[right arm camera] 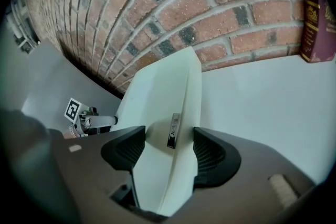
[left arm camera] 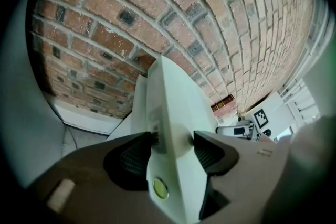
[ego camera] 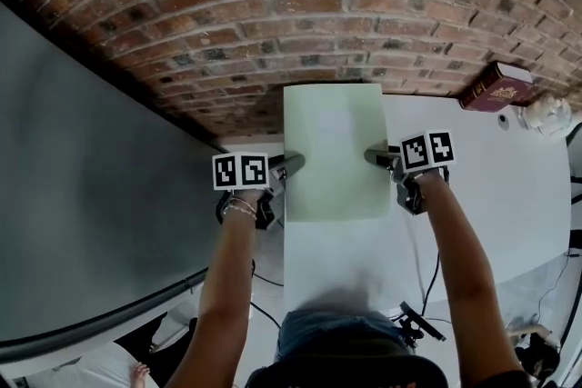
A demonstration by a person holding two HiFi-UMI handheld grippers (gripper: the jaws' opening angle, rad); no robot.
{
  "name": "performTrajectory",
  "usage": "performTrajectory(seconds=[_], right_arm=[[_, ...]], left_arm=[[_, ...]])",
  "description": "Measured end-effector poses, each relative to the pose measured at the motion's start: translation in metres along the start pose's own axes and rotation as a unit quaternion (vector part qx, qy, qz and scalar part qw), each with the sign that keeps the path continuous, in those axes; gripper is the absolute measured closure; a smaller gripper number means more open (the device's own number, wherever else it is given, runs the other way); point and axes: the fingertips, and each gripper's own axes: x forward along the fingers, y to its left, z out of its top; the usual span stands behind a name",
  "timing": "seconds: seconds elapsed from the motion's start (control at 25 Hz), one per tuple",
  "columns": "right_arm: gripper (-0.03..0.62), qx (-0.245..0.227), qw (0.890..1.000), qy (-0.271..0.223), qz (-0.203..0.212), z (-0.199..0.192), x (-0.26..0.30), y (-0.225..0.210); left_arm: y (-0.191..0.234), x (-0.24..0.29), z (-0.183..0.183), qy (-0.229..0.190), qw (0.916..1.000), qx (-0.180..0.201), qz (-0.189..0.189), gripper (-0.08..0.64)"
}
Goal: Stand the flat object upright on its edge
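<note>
A pale green flat board [ego camera: 336, 150] is held between my two grippers over the white table [ego camera: 509, 186]. Its far edge reaches up in front of the brick wall [ego camera: 300, 4]. My left gripper [ego camera: 293, 162] is shut on the board's left edge, and the left gripper view shows both pads against the board [left arm camera: 173, 107]. My right gripper [ego camera: 375, 155] grips the right edge, its pads closed on the board [right arm camera: 168, 92] beside a small metal tag. Whether the near edge rests on the table is hidden.
A dark red book [ego camera: 496, 86] leans at the wall to the right, with a white crumpled thing [ego camera: 548, 114] beside it. A large grey panel [ego camera: 91, 195] fills the left side. Cables lie on the floor below the table's near edge.
</note>
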Motion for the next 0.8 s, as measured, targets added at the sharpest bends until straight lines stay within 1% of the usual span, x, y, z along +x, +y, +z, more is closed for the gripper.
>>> performTrajectory(seconds=[0.24,0.44,0.8], right_arm=[[0.305,-0.017,1.0,-0.018,0.002,0.002,-0.016,0.014],[0.305,-0.032,0.999,-0.032,-0.004,0.0,-0.033,0.025],[0.305,-0.051,0.997,-0.065,-0.004,-0.004,-0.063,0.048]], left_arm=[[-0.014,-0.015,0.003,-0.014,0.9997,0.019,0.0,0.295],[-0.03,-0.027,0.002,-0.027,0.999,0.036,-0.002,0.295],[-0.056,-0.054,0.002,-0.055,0.9962,0.068,-0.006,0.295]])
